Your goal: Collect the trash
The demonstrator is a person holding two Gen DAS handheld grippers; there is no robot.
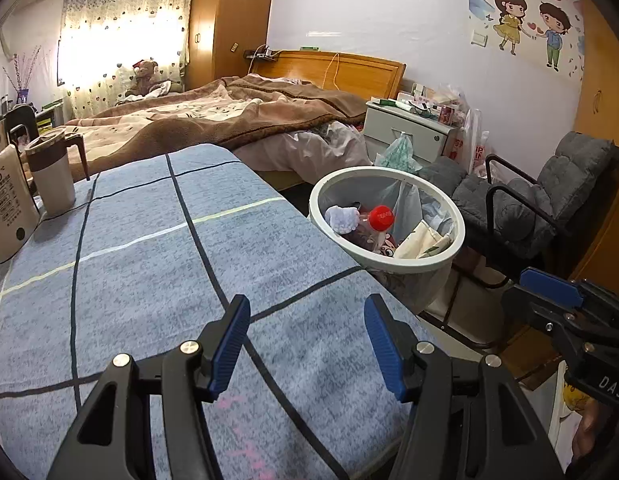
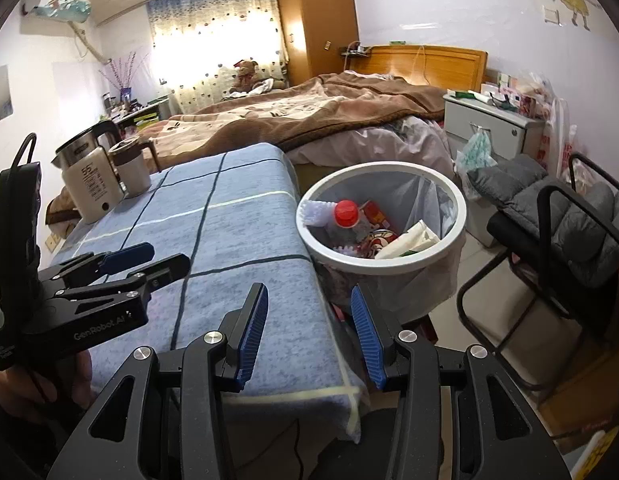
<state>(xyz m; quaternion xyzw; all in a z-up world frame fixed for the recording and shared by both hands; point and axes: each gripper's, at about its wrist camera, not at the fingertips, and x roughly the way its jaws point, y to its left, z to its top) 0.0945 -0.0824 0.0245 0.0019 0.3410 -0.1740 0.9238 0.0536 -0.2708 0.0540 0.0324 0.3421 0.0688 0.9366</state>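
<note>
A white round trash bin [image 1: 461, 236] with a clear liner stands just right of the table; it also shows in the right wrist view [image 2: 463, 216]. Inside lie a bottle with a red cap [image 1: 381, 218] [image 2: 346, 214], a white knobbly item [image 1: 341, 218], cartons and wrappers [image 2: 409, 242]. My left gripper [image 1: 307, 344] is open and empty over the blue checked tablecloth [image 1: 149, 264]. My right gripper [image 2: 307, 336] is open and empty at the table's right edge, near the bin. Each gripper shows in the other view: the right [image 1: 549, 288], the left [image 2: 141, 260].
A kettle [image 2: 91, 176] and a lidded mug [image 2: 129, 168] stand at the table's far left. A bed with a brown blanket [image 1: 229, 116] lies behind. A grey cushioned chair [image 2: 557, 216] stands right of the bin, with a nightstand [image 1: 409, 130] and bags beyond.
</note>
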